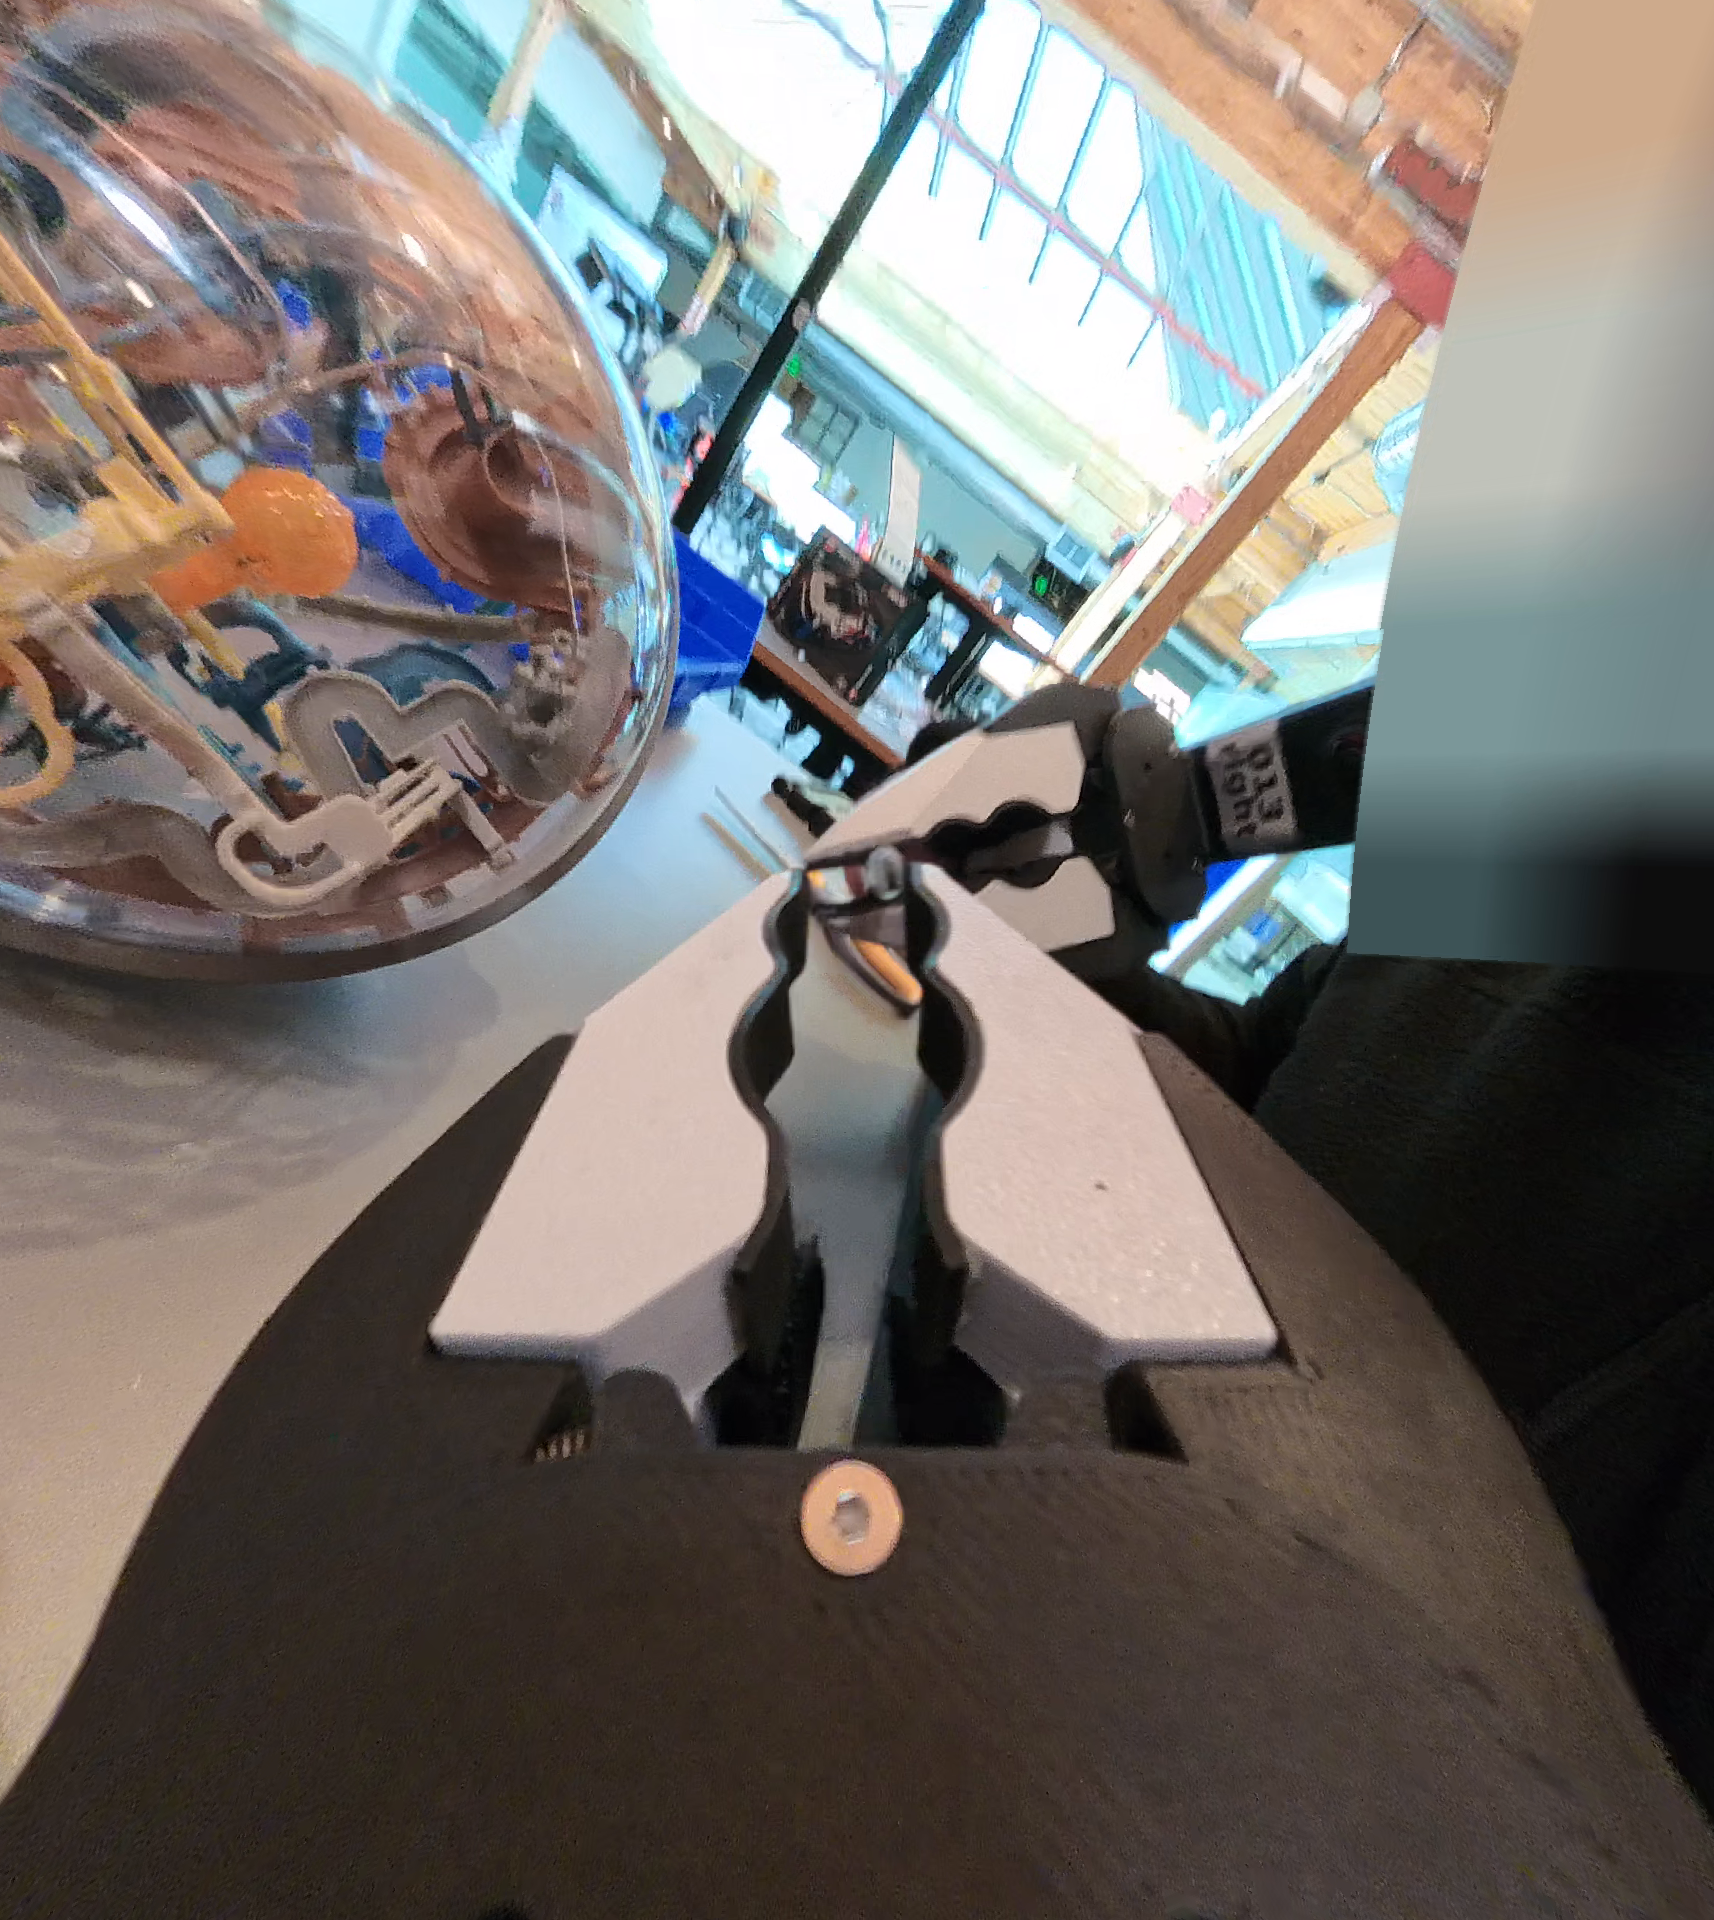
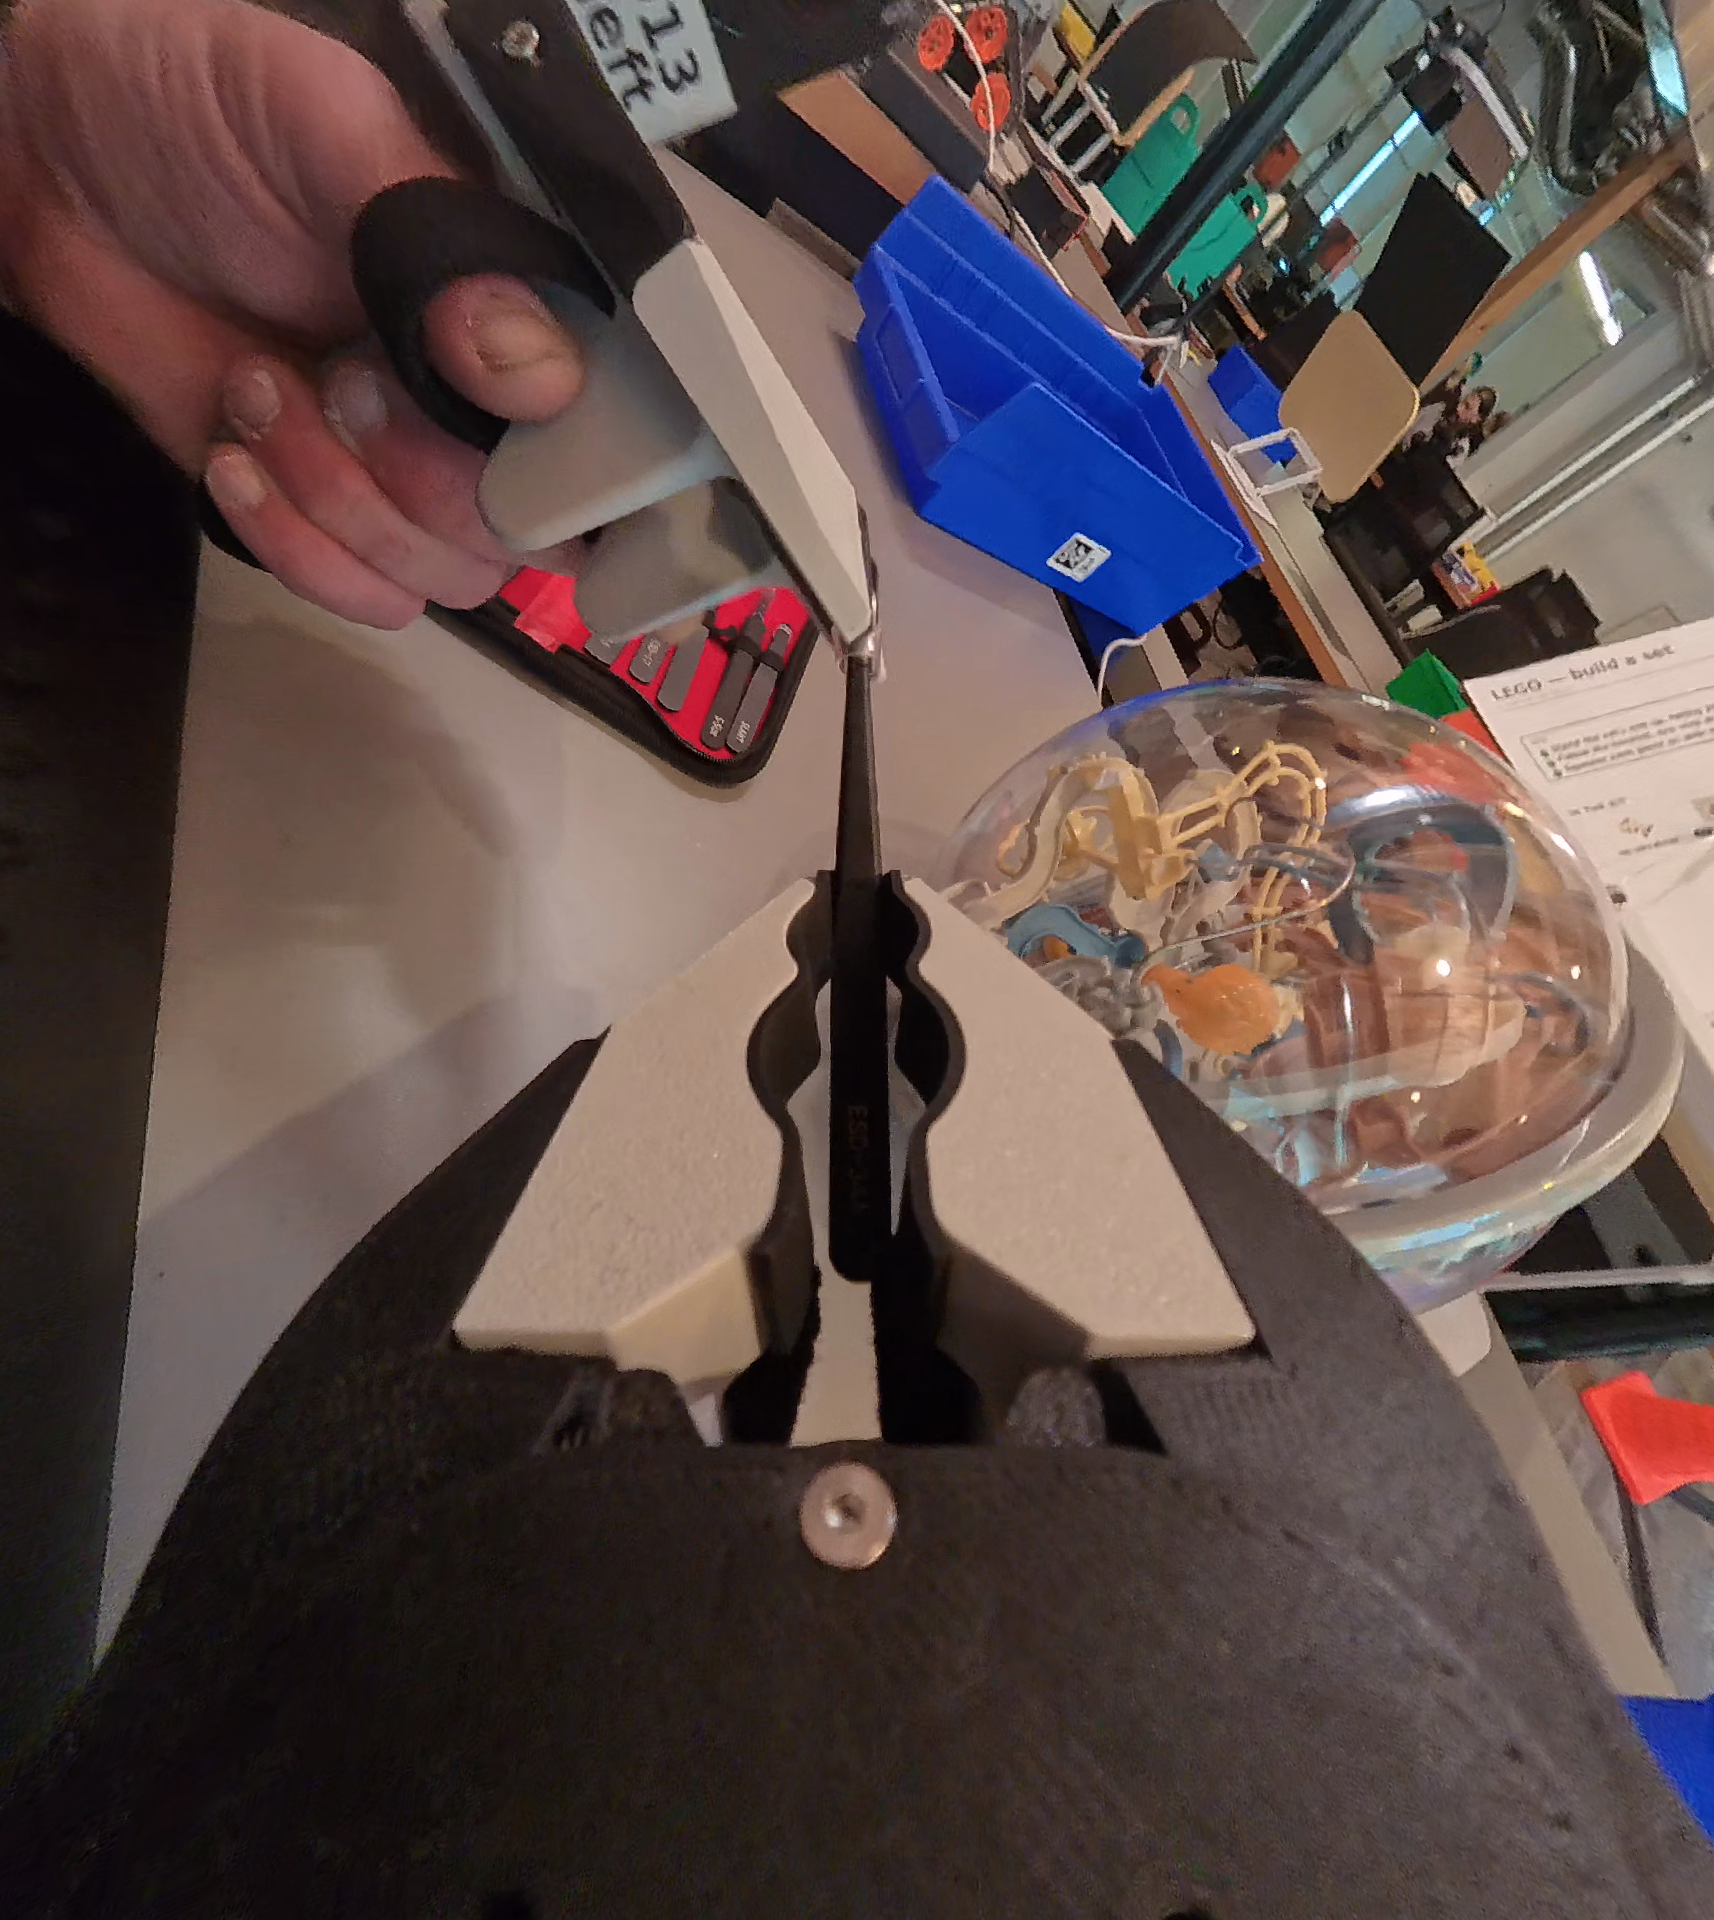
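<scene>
My right gripper is shut on black tweezers that point forward, raised above the grey table. The tweezer tip meets a small metal ring pinched at the tip of my left gripper, which a hand holds. In the left wrist view my left gripper is shut on the small ring, and the right gripper comes in from the right and touches that spot. A clear dome with a coloured maze inside stands beside both grippers.
The dome sits close on the left in the left wrist view. An open black tool case with red lining lies beyond the left gripper. Blue bins stand at the table's far edge. A printed sheet lies at the right. The tips of both grippers are at nearly the same place.
</scene>
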`<action>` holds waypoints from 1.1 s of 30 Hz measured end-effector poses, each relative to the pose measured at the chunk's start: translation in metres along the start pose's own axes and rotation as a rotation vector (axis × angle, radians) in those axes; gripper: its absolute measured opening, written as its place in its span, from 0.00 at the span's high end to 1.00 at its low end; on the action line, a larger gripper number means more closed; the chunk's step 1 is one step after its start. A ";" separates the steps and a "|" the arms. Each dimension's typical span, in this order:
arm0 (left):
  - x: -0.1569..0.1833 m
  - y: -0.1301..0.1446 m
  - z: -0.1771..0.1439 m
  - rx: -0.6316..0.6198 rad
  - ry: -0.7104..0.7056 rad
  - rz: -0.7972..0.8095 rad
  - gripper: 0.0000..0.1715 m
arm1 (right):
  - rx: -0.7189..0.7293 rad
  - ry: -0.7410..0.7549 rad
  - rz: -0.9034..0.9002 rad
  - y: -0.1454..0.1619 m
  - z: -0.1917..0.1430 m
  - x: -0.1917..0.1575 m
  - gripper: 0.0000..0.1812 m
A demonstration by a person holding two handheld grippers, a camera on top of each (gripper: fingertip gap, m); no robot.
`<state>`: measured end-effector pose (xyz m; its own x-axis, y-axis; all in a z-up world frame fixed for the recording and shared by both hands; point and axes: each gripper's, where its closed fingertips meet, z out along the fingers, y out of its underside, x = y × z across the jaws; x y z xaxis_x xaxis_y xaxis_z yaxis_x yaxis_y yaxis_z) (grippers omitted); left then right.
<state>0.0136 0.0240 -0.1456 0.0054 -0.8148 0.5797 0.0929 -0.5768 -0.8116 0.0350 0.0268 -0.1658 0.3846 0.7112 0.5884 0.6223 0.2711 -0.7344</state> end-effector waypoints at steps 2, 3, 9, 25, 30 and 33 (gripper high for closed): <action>0.005 0.002 0.003 -0.021 0.028 0.003 0.92 | 0.001 -0.004 -0.042 -0.003 -0.001 -0.001 0.97; 0.009 0.004 0.005 -0.039 0.051 0.009 0.96 | 0.000 -0.005 -0.057 -0.004 -0.001 -0.002 0.97; 0.010 0.005 0.007 -0.068 0.010 0.085 0.99 | -0.016 -0.018 -0.123 -0.003 -0.004 -0.001 0.97; 0.020 -0.004 -0.002 0.055 0.010 -0.041 1.00 | 0.093 -0.090 -0.003 -0.018 -0.009 -0.007 0.97; 0.013 -0.013 0.001 0.174 -0.036 -0.054 1.00 | 0.060 -0.001 0.008 -0.017 -0.006 0.000 0.97; 0.009 -0.025 0.002 0.251 -0.072 -0.041 1.00 | 0.053 0.071 0.063 -0.019 -0.002 0.007 0.97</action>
<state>0.0135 0.0310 -0.1203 0.0663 -0.7800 0.6223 0.3390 -0.5690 -0.7492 0.0269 0.0254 -0.1473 0.4705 0.6808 0.5614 0.5589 0.2623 -0.7866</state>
